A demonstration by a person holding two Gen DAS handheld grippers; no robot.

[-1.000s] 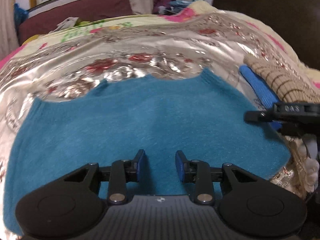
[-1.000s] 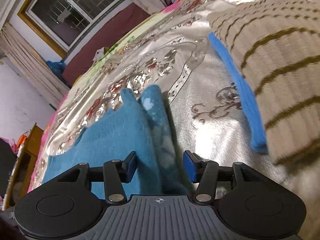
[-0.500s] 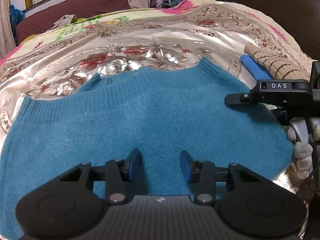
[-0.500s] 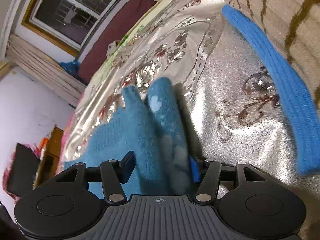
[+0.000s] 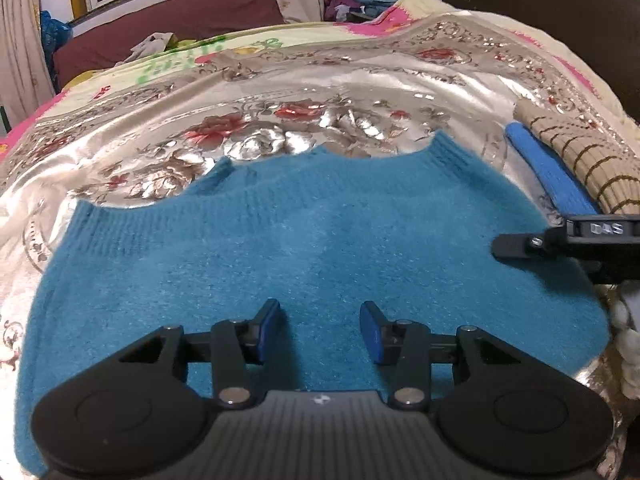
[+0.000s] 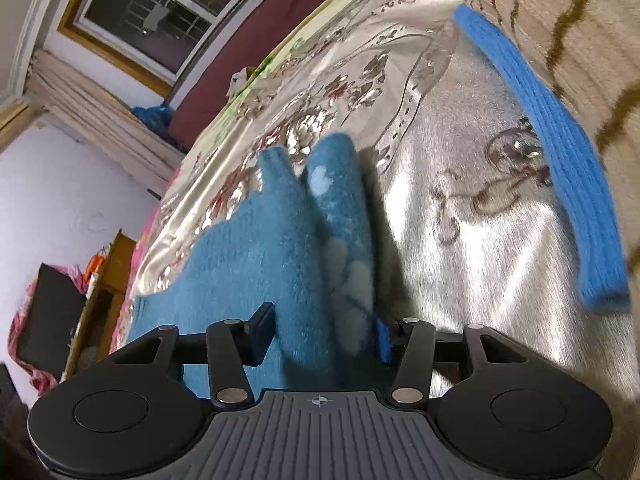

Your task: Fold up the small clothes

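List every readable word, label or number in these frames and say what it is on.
"DAS": white letters on the black body of the right gripper, seen from the left wrist view, slightly blurred.
Green marks on the far bedspread: too blurred to read.
Nothing else carries text.

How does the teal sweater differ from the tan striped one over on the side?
The teal sweater is plain and fuzzy; the tan sweater is ribbed with dark stripes. The teal one lies spread open in the middle of the bedspread; the tan one sits at the edge, folded atop a bright blue garment. Both are knitwear.
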